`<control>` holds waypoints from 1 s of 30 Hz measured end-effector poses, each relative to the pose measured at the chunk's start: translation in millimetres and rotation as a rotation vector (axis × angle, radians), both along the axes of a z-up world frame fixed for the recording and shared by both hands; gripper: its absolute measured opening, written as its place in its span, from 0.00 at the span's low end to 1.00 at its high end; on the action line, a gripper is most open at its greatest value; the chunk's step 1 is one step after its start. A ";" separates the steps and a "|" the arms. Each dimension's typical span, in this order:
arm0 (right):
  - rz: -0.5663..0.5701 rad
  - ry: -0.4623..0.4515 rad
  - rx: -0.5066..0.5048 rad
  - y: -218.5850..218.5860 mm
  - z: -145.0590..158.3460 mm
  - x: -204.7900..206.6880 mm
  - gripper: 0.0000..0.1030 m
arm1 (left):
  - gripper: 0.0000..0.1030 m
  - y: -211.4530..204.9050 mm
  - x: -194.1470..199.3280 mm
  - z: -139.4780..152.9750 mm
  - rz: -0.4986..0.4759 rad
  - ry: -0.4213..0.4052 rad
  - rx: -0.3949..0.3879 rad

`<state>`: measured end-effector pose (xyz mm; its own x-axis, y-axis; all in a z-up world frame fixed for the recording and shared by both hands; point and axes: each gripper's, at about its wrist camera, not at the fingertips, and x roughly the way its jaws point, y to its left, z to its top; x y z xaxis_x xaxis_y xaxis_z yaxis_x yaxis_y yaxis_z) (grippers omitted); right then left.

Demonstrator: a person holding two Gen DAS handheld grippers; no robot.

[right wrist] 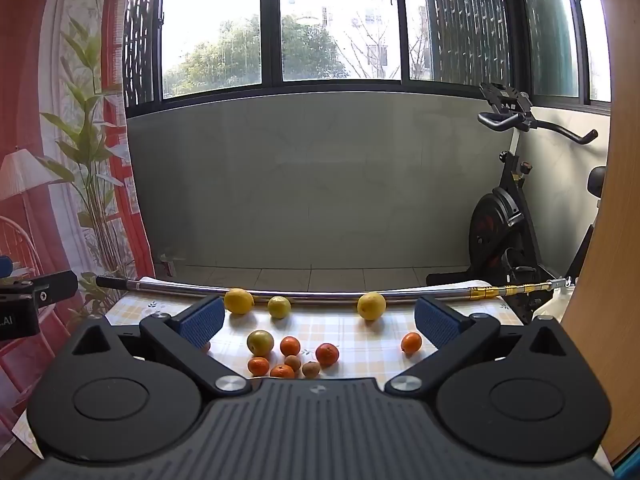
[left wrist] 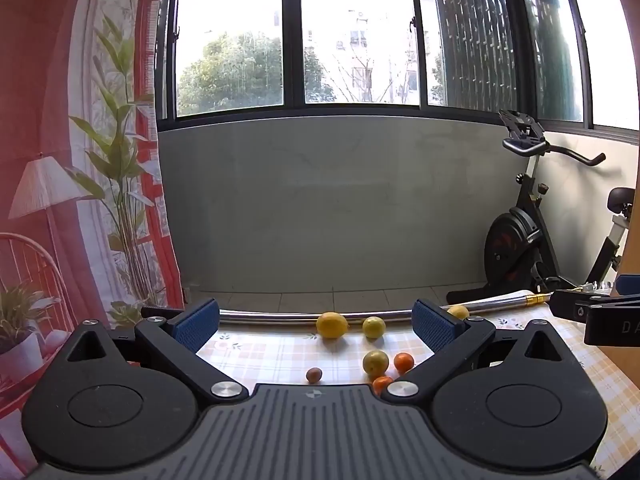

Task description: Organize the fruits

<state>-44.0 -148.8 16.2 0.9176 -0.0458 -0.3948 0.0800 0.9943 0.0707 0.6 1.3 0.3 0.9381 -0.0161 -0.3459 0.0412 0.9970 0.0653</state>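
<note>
We are holding the left hand-held gripper (left wrist: 316,322) and right hand-held gripper (right wrist: 318,318) wide open and empty over the near table (right wrist: 360,340) edge — surveying the scattered fruits (right wrist: 290,346), lemons (right wrist: 239,301) resting far against the metal rod (right wrist: 320,295) — seemingly before any sorting.

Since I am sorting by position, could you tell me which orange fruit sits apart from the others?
The small orange nearest the right gripper's right finger; the other oranges cluster together left of centre.
</note>
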 end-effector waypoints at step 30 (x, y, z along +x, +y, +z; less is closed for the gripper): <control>0.000 -0.003 0.012 -3.8 -0.4 -1.9 1.00 | 1.00 0.9 -2.6 0.5 0.020 -0.023 0.013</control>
<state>-45.9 -152.6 15.7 0.9188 -0.0412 -0.3926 0.0801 0.9933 0.0832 -2.1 2.1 0.9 0.9458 0.0069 -0.3247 0.0197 0.9967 0.0786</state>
